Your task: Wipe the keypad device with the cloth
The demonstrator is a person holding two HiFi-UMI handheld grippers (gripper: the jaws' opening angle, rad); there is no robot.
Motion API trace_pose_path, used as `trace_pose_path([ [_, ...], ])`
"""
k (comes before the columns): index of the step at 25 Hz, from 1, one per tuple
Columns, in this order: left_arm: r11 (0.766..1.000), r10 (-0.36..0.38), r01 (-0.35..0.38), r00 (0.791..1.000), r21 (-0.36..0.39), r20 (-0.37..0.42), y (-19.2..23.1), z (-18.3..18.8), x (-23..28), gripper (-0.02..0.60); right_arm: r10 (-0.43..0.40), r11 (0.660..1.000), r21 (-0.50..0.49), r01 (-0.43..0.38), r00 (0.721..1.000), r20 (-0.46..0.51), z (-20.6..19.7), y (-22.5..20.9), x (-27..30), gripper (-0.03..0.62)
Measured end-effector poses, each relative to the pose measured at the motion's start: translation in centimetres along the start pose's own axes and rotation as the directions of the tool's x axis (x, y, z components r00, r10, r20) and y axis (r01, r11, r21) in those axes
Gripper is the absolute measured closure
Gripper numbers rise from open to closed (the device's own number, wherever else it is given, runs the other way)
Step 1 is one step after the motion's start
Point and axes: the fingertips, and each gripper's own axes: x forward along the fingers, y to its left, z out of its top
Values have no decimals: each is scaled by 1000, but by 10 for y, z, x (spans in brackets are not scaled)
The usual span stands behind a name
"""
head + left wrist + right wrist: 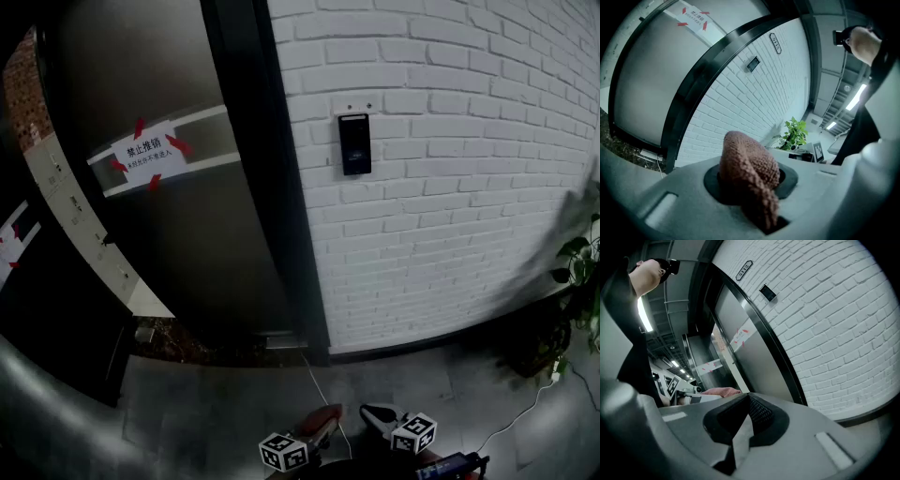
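Brick wall [450, 187]: white-painted; fills the right half of the head view
Door [169, 244]: grey, smooth panel left of the wall; a pale band runs across its upper part
Door frame [272, 187]: black upright between the door and the brick wall, reaching down to the floor
Floor [216, 403]: grey slabs below the door and wall
Potted plant [577, 272]: green leaves at the wall's right end, near the floor
Left gripper [750, 187]: low at the bottom edge of the head view; jaws clamped on the cloth
Right gripper [743, 427]: just beside the left gripper, to its right; jaws pressed together with nothing between them
Cloth [747, 164]: brownish-red knit, bunched, standing up out of the left jaws
Notice [148, 153]: white sheet on the door's band, held by red tape strips at its corners
Keypad device [354, 144]: black upright rectangle on the brick wall, near the door frame's right side, high up; well apart from both grippers and the cloth
Cable [323, 394]: thin white line on the floor, from the foot of the door frame towards the grippers
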Motion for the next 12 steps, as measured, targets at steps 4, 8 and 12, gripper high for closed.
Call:
trace_pose_path([
  [4, 1000, -4, 4, 1000, 29, 4, 0, 33, 52, 517, -3, 1000, 17, 3, 1000, 26, 49, -44, 3, 592],
  [8, 998, 11, -12, 1000, 54, 9, 6, 67, 99, 517, 14, 1000, 11, -15, 997, 71, 95, -86, 15, 592],
  [12, 997, 39, -40, 999, 71, 4, 10, 91, 133, 517, 43, 998, 33, -45, 997, 71, 115, -116, 20, 592],
])
